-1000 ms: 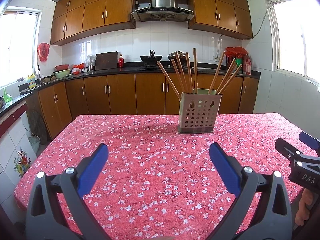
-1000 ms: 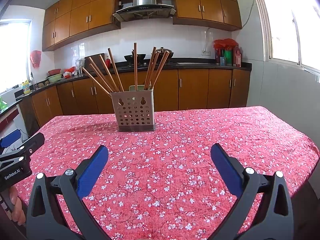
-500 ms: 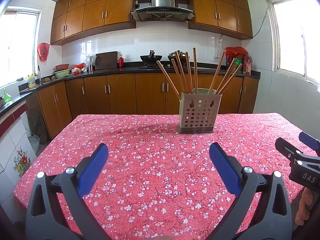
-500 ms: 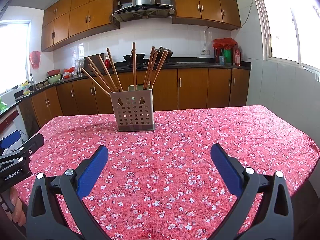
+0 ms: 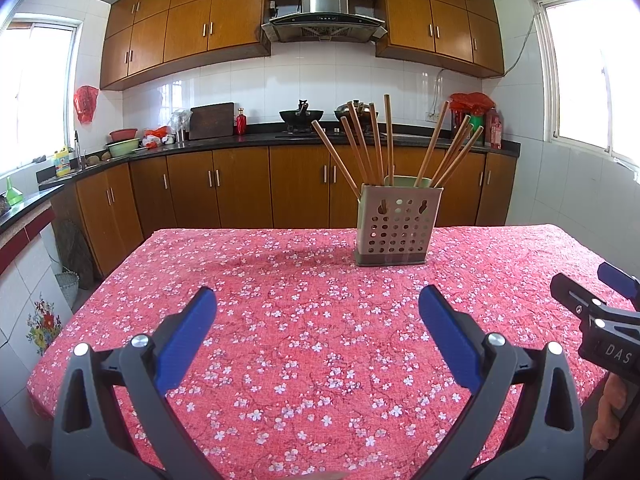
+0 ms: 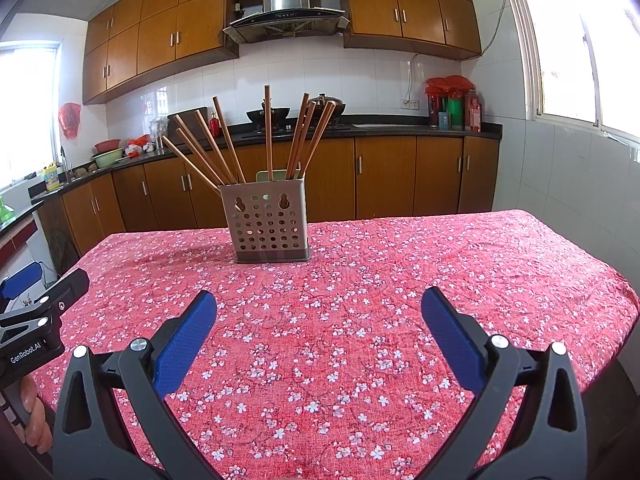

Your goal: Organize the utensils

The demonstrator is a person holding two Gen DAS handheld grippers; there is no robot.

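Note:
A beige perforated utensil holder (image 5: 399, 229) (image 6: 269, 224) stands upright on the far half of the table, with several wooden chopsticks (image 5: 376, 145) (image 6: 224, 148) fanning out of it. My left gripper (image 5: 318, 308) hangs open above the near part of the table, nothing between its blue pads (image 5: 188, 340). My right gripper (image 6: 319, 310) is open too and holds nothing. Both stay well short of the holder. The right gripper (image 5: 600, 316) shows at the right edge of the left wrist view, and the left gripper (image 6: 36, 312) at the left edge of the right wrist view.
A red flowered cloth (image 5: 304, 320) (image 6: 360, 300) covers the table. Behind it run brown kitchen cabinets (image 5: 240, 188), a dark counter with a wok (image 5: 301, 114) and bottles (image 6: 460, 110). A hand (image 6: 34, 416) grips the left tool's handle.
Almost nothing has moved; the right wrist view has shifted very slightly, and both grippers stay open and still.

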